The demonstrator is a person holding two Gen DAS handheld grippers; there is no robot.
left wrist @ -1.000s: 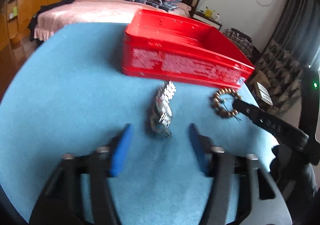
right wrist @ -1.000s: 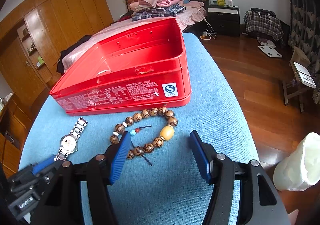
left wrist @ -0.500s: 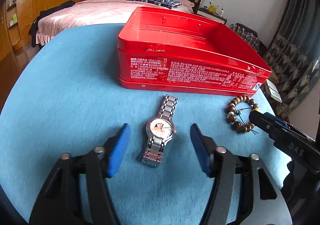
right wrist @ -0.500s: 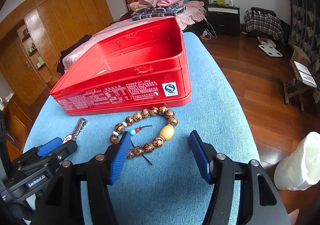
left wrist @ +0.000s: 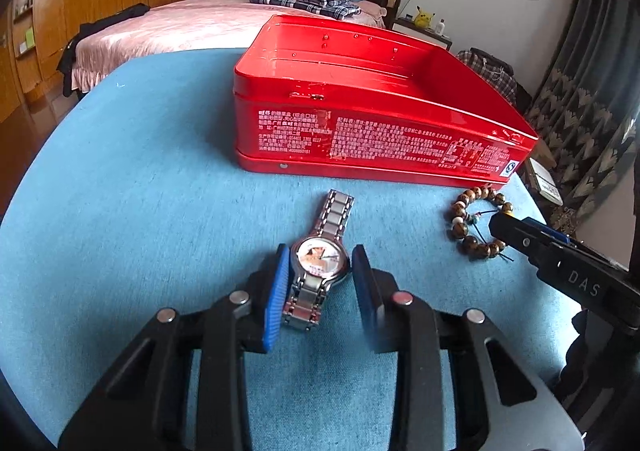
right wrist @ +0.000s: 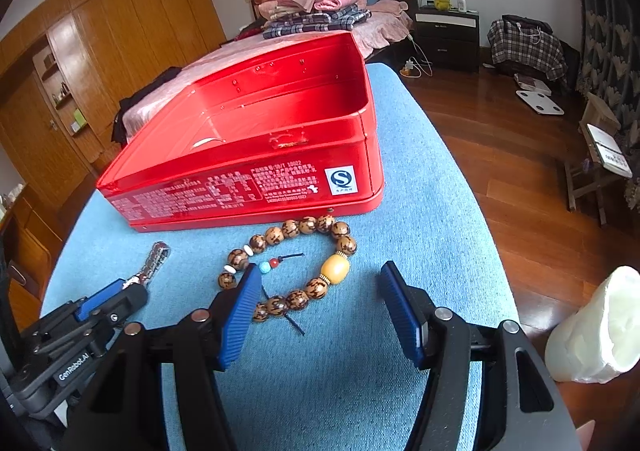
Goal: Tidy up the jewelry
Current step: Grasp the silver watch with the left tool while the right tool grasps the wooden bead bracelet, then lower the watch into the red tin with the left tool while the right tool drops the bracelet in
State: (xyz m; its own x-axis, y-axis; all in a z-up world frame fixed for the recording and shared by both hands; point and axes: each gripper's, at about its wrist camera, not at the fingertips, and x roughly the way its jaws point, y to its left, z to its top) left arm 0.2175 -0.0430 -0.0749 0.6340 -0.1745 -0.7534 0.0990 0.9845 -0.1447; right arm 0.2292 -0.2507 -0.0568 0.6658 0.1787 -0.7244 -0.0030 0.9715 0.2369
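A silver watch (left wrist: pixel 320 261) with a pale dial lies flat on the blue cloth in front of the open red tin (left wrist: pixel 360 139). My left gripper (left wrist: pixel 320 255) straddles the watch case and its jaws are closing; the blue pads (left wrist: pixel 278 291) stand right at the case sides, one blurred with motion. To the right lies a brown bead bracelet (right wrist: pixel 304 227) with a yellow bead. My right gripper (right wrist: pixel 318 271) hovers open over it, its left pad (right wrist: pixel 240 311) covering part of the ring. The right gripper's tip (left wrist: pixel 520 235) shows beside the bracelet (left wrist: pixel 464 229) in the left wrist view.
The blue-covered table (left wrist: pixel 140 191) drops off to a wooden floor (right wrist: pixel 500 171) on the right. A white lumpy object (right wrist: pixel 592 331) sits just off the table's right edge. A bed with folded clothes stands behind the tin (right wrist: pixel 240 187).
The left gripper's jaws have narrowed from wide apart to just beside the watch case. The watch, first blurred on its edge, now lies flat. The right gripper has not moved.
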